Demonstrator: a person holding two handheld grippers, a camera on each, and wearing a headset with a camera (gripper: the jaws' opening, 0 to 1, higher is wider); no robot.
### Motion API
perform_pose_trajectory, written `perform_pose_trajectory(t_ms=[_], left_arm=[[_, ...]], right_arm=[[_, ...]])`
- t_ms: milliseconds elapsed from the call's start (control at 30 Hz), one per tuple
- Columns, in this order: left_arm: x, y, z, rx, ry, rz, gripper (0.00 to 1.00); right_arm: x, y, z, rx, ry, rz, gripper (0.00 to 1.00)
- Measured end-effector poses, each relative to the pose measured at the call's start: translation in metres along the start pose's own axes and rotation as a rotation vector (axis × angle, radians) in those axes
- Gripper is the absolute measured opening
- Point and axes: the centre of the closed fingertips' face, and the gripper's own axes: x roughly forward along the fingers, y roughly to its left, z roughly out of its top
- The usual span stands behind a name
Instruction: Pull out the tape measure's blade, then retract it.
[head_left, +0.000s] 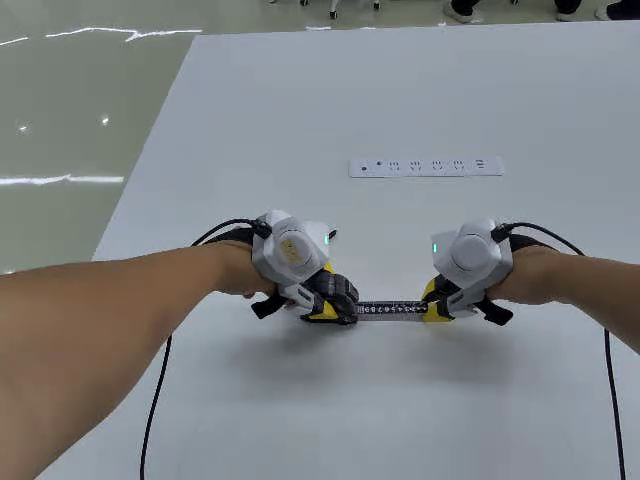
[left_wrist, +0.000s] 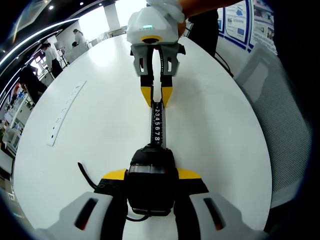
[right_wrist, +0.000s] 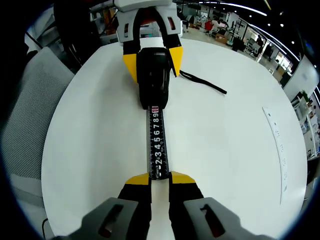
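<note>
Looks abt halfway thru step 1. Holding case (left_wrist: 151, 180) in left tongs (head_left: 333, 303), jaws closed onto its sides, at near-centre of counter (head_left: 300, 100). Pinching tip of blade (right_wrist: 156, 145) in right tongs (head_left: 436, 306), jaws nearly shut on it, just right of case. Can read printed numerals along exposed stretch btwn the two in both gripper views. Running straight and low over counter; can't tell if touching.

Done, prob: pull-out begun, only a short stretch out so far. Left to do: maybe draw out more, then retract, i.e. feed blade back into case; not yet started.

Also seen: strap (right_wrist: 202, 82) lying loose beside case; power strip (head_left: 426, 166) at far side, well apart, not involved.
</note>
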Motion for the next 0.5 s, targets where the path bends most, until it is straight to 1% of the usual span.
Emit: perform_pose_trajectory(t_ms=[233,500], left_arm=[[0.0,0.0,0.0,0.004,0.0,-0.001,0.3],[0.0,0.0,0.001,0.003,-0.001,-0.002,0.3]], right_arm=[[-0.003,-0.001,-0.008,0.008,0.01,-0.003,0.11],[-0.004,-0.001,-0.013,0.02,0.018,-0.003,0.11]])
